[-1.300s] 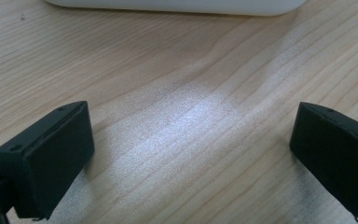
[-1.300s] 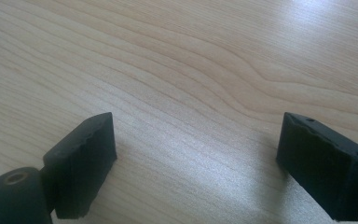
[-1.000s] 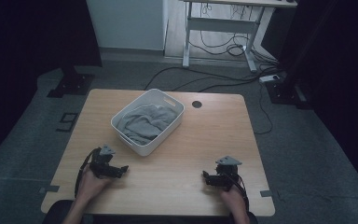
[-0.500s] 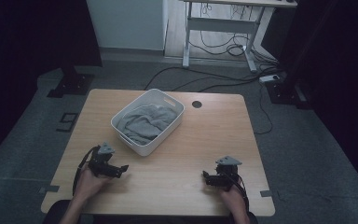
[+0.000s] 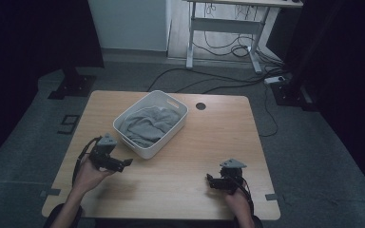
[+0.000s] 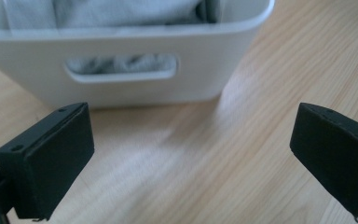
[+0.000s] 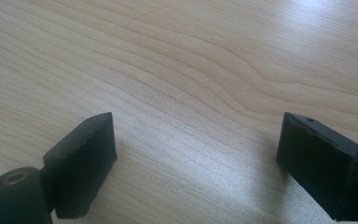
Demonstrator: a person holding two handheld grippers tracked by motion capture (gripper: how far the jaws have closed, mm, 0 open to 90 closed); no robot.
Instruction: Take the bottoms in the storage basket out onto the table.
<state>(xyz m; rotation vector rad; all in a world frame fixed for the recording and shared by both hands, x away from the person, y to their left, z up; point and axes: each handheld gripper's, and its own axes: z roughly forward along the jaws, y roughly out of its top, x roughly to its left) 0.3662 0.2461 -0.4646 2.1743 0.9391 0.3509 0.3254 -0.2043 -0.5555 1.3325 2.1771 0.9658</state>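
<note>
Landmark: the white bin [image 5: 172, 124] is sitting on the wooden bench [image 5: 180, 185], toward the bench's far left part.
Cloth: a grey cloth [image 5: 145, 126] is lying crumpled inside the bin; in the left gripper view the cloth [image 6: 121, 9] is showing above the rim and through the handle slot of the bin [image 6: 121, 86].
Left claw: the left claw [image 5: 123, 163] is hovering just beside the bin's near end, pointing along the bench [image 6: 205, 177] toward the bin's near wall.
Left claw state: its jaws are standing wide apart, holding nothing, with bare wood between them.
Right claw: the right claw [image 5: 210, 181] is sitting well apart from the bin, near the bench's front edge on the right.
Right claw state: its jaws are gaping wide over bare bench [image 7: 191, 84], gripping nothing.
Hands: the person's left hand [image 5: 89, 175] is carrying its claw clear of the bin; the right hand [image 5: 235, 199] is resting low by the bench's front edge.
</note>
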